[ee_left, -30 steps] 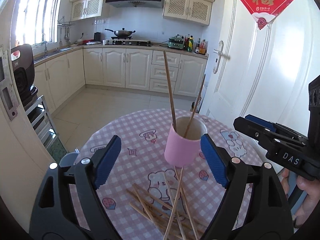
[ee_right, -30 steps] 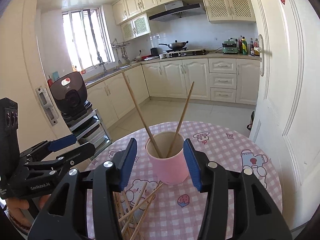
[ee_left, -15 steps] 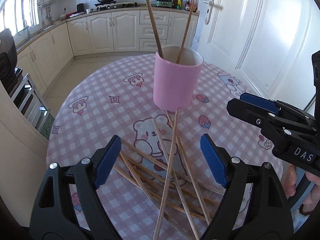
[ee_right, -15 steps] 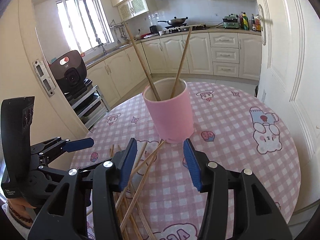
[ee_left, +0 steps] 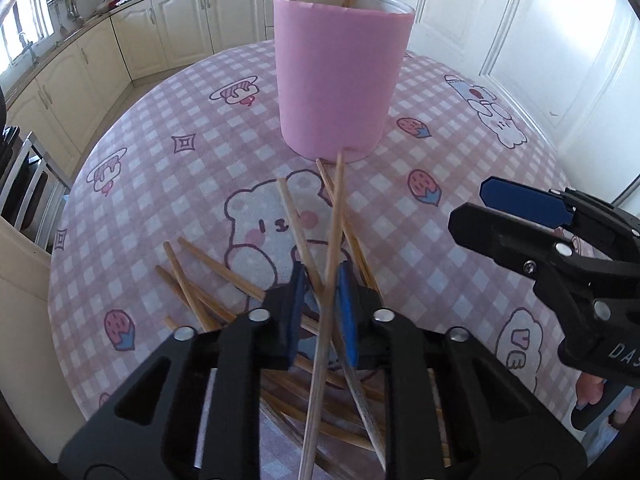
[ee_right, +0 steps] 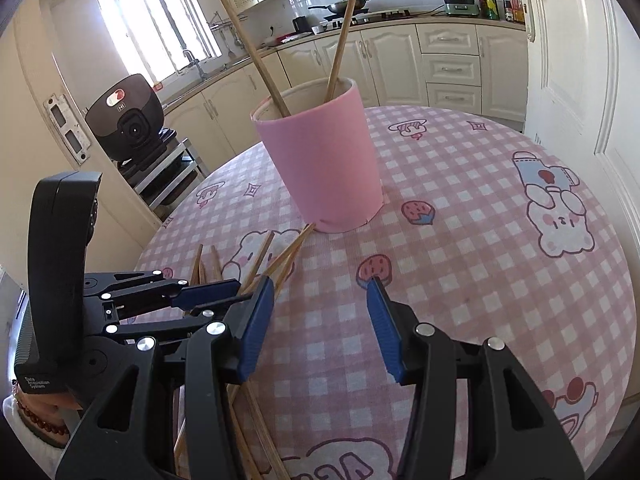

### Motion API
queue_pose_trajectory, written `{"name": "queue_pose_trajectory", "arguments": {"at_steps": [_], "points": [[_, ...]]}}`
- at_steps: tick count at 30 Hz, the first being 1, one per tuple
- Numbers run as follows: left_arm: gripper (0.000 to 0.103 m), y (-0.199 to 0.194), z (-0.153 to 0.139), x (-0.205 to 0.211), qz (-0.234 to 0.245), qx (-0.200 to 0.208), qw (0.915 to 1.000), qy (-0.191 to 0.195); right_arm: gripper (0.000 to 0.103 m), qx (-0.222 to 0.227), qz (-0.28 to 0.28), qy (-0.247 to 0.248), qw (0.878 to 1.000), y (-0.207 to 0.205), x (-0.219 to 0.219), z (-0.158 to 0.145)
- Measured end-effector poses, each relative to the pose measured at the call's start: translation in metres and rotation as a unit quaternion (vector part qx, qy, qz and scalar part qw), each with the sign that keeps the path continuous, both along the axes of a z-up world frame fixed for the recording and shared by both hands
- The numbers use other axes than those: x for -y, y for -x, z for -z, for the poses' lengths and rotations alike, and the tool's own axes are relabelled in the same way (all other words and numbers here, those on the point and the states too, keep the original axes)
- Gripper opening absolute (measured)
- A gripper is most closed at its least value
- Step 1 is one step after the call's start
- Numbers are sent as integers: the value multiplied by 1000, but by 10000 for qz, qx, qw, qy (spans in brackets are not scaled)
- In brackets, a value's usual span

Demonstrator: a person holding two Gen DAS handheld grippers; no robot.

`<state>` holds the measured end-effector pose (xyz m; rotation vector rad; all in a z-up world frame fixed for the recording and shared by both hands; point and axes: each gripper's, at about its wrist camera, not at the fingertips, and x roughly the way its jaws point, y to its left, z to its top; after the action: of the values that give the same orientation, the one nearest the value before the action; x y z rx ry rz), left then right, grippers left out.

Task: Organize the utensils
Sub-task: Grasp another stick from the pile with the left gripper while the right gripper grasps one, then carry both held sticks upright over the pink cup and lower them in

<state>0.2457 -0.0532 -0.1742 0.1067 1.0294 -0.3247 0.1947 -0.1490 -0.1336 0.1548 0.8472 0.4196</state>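
One chopstick [ee_left: 332,248] is pinched by the narrowed left tool [ee_left: 320,308], just in front of the pink cup [ee_left: 340,76]. The right tool [ee_right: 320,320] is held wide above the bench [ee_right: 480,280]. More chopsticks [ee_left: 200,280] lie before the cup; two stand inside it.

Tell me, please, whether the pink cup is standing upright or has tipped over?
Upright. The pink cup stands on its base on the table, its open rim facing up, with two chopsticks leaning inside.
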Motion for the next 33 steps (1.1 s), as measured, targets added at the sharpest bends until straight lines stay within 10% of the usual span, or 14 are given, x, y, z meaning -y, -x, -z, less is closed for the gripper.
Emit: {"name": "queue_pose_trajectory", "arguments": {"at_steps": [11,23,33], "points": [[7,-1,-14,-34,-263,-31,9969,745,45,-708,-438,-24,9965,-22,-31,21],[7,3,-13,-61,-364,-209,9947,936,10,-968,-609,452,9924,-37,-54,23],[7,6,-18,-71,-451,-329,9920,1132,5,-906,-592,72,9941,-32,-47,14]]}}
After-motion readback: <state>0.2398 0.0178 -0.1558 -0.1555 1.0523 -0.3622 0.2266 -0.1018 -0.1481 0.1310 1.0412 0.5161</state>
